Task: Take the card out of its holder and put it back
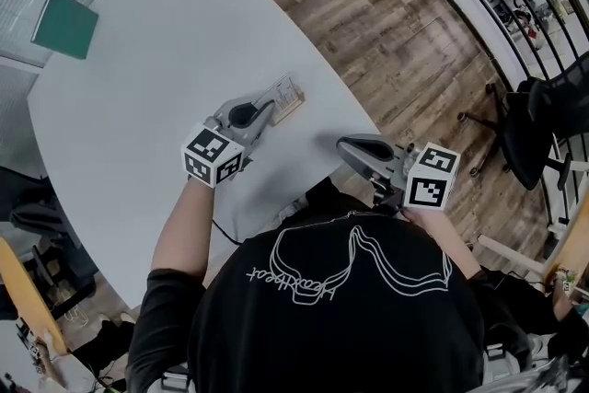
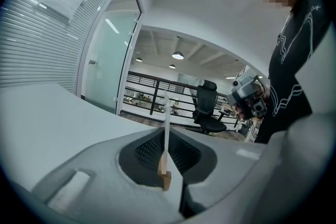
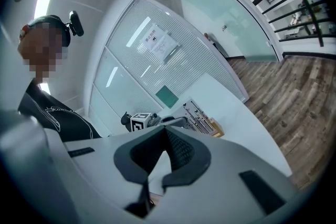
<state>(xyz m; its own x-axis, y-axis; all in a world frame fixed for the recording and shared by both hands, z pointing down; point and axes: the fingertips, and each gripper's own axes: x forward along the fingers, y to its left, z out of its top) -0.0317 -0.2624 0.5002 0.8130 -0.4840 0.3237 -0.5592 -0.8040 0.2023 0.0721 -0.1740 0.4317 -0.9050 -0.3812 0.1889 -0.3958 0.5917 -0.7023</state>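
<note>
Card stands upright in its wooden holder on the white table, seen edge-on in the left gripper, whose jaws are pressed onto it just above the holder. Right gripper hangs well apart from the holder, near the table edge by the person (jaws together, nothing between them). Green pad lies far beyond the holder.

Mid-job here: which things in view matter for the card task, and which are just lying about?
Job: white printed card, pale wooden holder, left gripper shut on the card, right gripper shut, empty.
Lying about: green square pad on white table, black office chair.
</note>
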